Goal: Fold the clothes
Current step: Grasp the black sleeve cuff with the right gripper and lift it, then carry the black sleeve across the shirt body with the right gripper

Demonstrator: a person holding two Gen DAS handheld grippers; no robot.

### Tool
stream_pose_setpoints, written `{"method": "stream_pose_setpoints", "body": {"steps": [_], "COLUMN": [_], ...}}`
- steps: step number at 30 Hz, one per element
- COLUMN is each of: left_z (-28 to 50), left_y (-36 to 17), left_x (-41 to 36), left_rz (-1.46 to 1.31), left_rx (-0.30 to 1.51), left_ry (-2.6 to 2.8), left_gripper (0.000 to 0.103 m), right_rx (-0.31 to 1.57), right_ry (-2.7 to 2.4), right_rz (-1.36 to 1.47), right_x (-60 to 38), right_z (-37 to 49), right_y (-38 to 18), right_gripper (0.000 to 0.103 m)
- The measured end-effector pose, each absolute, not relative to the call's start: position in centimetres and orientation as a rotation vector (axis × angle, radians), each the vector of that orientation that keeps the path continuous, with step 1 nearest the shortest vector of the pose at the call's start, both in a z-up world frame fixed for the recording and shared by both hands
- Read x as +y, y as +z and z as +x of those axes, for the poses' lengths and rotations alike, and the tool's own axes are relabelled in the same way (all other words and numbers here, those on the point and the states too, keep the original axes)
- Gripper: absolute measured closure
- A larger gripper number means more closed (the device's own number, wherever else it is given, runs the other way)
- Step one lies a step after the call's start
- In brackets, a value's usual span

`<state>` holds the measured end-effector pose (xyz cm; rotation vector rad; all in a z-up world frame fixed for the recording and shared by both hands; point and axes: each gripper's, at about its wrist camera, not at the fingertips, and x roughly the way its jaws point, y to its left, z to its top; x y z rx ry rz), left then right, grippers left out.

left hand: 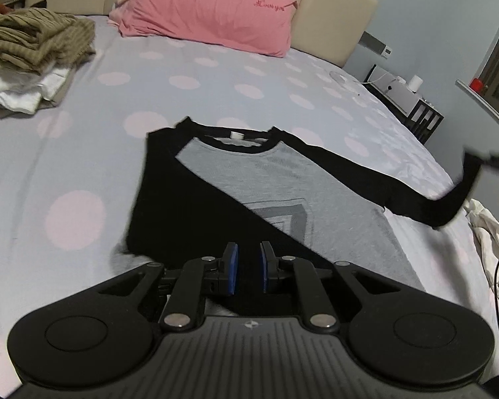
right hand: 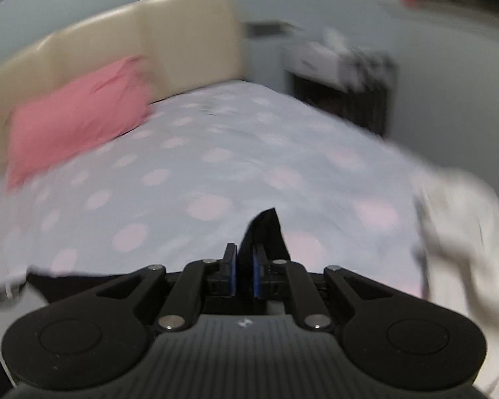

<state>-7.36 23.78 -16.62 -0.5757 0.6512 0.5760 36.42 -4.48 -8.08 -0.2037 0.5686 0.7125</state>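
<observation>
Bed (left hand: 66, 153), lilac sheet with pale dots, is the work surface. All places below are given relative to the shirt.

Shirt (left hand: 282, 186): grey body, black raglan sleeves, spread flat mid-bed, collar toward the headboard. Laid out face up so the sleeves can be brought in first, I judge.

Beyond the collar: pink pillow (left hand: 213, 13) against the headboard. Far to the shirt's left: stack of folded clothes (left hand: 30, 53), olive knit over white, probably the finished pile. Off the shirt's right side, at the bed edge: crumpled white garment (left hand: 489, 232), apparently waiting.

One black sleeve lies diagonally over the grey front, its cuff end running down between the jaws of the left gripper (left hand: 249, 259). Jaws nearly closed, black cloth in the narrow gap; I read it as pinched. Gripper angled down over the hem.

Other sleeve (left hand: 399, 183) stretched outward, its cuff lifted off the sheet. Right gripper (right hand: 246, 262): jaws clamped on black cuff fabric (right hand: 266, 229), a point of cloth standing above the pads. Right view heavily blurred; gripper tilts moderately downward.
</observation>
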Motion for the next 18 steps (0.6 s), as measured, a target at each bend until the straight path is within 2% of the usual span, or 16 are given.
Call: {"method": "stream_pose_setpoints", "body": {"steps": [3,6,10,14,18], "left_z": [-9.9,-12.5,-14.5,-15.5,-15.2], "left_y": [-16.4,-16.7,-17.7,-18.7,-19.6], "left_x": [24.0,24.1,23.6,23.0,22.2], "left_rz": [-0.59,-0.633,-0.663,-0.684,-0.7], "left_rx": [0.639,0.627,0.643,0.672,0.725], "left_ry": [0.595,0.611,0.604,0.586,0.517], "left_gripper": [0.092,0.092,0.092,0.092,0.089], "right_rx": [0.395,0.307,0.284,0.19,0.121], "right_ry": [0.97,1.212,1.424,1.523,1.51], "right_rz": [-0.43,-0.68,-0.904,-1.107,-1.113], "right_x": [1.8,5.2,5.8,4.3,3.2], "right_z": [27.6,16.3,4.0,-3.8,-6.2], "right_y": [-5.2,-5.4,-11.3,-19.2,-20.5], "right_gripper": [0.092,0.093,0.093,0.093,0.093]}}
